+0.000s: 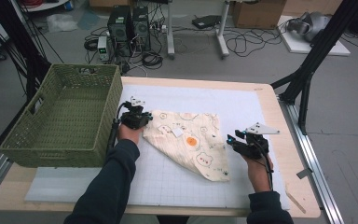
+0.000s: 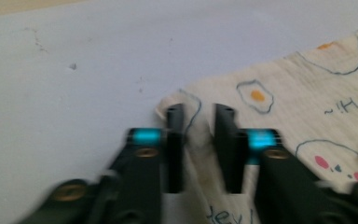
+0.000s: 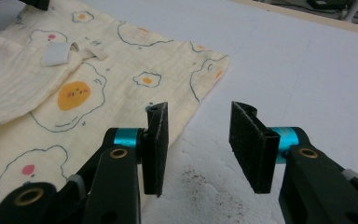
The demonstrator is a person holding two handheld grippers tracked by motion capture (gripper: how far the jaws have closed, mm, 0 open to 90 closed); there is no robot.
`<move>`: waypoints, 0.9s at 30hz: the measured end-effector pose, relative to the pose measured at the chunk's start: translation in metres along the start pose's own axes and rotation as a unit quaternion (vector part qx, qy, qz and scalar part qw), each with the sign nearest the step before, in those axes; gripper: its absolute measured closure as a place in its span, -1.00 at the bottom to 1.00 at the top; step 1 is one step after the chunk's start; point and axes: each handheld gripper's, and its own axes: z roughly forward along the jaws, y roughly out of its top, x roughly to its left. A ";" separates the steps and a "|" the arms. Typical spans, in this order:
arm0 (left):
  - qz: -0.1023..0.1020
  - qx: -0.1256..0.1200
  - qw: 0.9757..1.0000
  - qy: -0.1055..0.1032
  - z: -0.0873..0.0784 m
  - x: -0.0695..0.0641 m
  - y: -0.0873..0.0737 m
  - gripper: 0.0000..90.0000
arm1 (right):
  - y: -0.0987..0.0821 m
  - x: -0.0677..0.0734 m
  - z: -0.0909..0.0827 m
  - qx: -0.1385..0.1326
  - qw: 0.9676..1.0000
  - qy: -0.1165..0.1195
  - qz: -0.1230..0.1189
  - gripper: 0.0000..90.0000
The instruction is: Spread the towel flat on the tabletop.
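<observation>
A cream cloth (image 1: 191, 140) printed with fried eggs and bears lies partly folded on the white mat (image 1: 242, 102). My left gripper (image 1: 142, 122) sits at the cloth's left corner. In the left gripper view that corner of the cloth (image 2: 298, 107) runs between the jaws of the left gripper (image 2: 199, 112), which stand a little apart and do not press it. My right gripper (image 1: 233, 139) is at the cloth's right edge. The right gripper (image 3: 198, 109) is open, its left jaw over the hem of the cloth (image 3: 98, 79) and bare mat between the jaws.
A green woven basket (image 1: 51, 149) stands at the table's left, close beside my left hand. A small white label (image 3: 55, 55) lies on the cloth near a folded-over flap. The wooden table edge (image 1: 279, 121) runs along the right of the mat.
</observation>
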 end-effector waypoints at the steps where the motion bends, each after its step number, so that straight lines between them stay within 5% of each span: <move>1: 0.001 -0.006 1.000 0.002 -0.002 0.000 0.001 0.30 | 0.000 0.000 0.000 0.000 1.000 0.000 0.002 0.27; 2: 0.003 -0.013 1.000 -0.001 -0.005 -0.001 0.003 0.12 | 0.000 -0.001 0.000 0.001 1.000 0.000 0.001 0.26; 6: 0.009 -0.030 0.998 -0.049 -0.015 -0.010 0.007 0.05 | -0.001 0.001 -0.001 0.002 1.000 0.001 -0.002 0.24; 12: 0.042 -0.023 0.988 -0.144 -0.016 -0.044 0.010 0.04 | -0.001 0.002 -0.002 0.001 1.000 0.004 -0.004 0.22; 16: 0.073 -0.004 0.984 -0.165 -0.006 -0.068 0.005 0.03 | 0.000 0.003 -0.002 0.000 1.000 0.005 -0.010 0.22; 23: 0.099 0.028 0.980 -0.171 0.011 -0.090 -0.004 0.11 | 0.000 0.003 -0.003 -0.001 1.000 0.009 -0.008 0.21; 26: 0.140 0.042 0.975 -0.167 0.013 -0.096 -0.006 0.43 | 0.000 0.003 -0.003 0.000 1.000 0.008 -0.006 0.21; 27: 0.165 0.046 0.972 -0.161 0.011 -0.097 -0.006 0.81 | -0.001 0.003 -0.003 0.000 1.000 0.009 -0.006 0.21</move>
